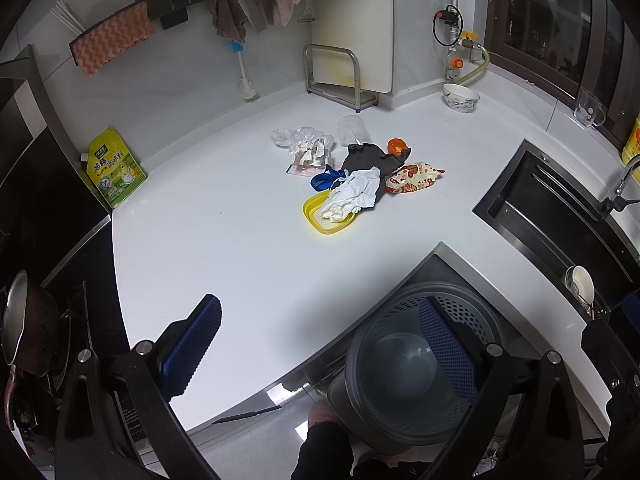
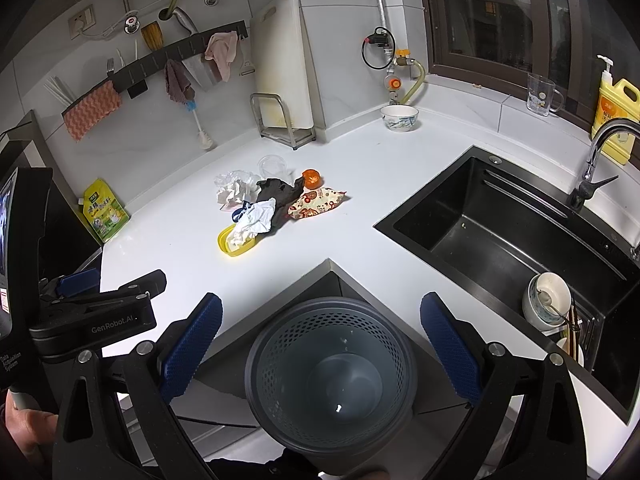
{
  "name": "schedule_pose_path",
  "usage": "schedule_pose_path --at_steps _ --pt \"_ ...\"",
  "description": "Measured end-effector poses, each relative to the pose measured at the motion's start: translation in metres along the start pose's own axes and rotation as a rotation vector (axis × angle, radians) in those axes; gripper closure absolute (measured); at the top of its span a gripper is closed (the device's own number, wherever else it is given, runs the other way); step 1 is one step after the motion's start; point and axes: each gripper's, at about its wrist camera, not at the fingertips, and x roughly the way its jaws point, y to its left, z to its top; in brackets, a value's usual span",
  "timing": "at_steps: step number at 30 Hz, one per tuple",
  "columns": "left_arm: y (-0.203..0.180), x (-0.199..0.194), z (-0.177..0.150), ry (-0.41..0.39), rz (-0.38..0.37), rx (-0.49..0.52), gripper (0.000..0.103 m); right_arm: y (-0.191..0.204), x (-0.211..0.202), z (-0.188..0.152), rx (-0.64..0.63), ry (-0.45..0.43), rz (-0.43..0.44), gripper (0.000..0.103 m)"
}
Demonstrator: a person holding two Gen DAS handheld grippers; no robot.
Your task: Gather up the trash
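Left wrist view: left gripper (image 1: 320,344) fingers spread wide, holding nothing, above the counter edge. Trash pile (image 1: 352,176) lies mid-counter (image 1: 200,260): yellow lid, crumpled paper, black rag, snack wrapper. Gray perforated bin (image 2: 332,376) sits below the counter corner, framed by right gripper (image 2: 320,344), spread wide, unloaded. Sink (image 2: 500,240) at right.
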Motion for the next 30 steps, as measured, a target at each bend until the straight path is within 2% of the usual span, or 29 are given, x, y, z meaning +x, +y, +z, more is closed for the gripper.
schedule_pose_path --at_steps 30 --pt "-0.004 0.008 -0.003 0.014 0.001 -0.008 0.006 0.005 0.012 -0.002 -0.002 0.018 0.010 0.008"
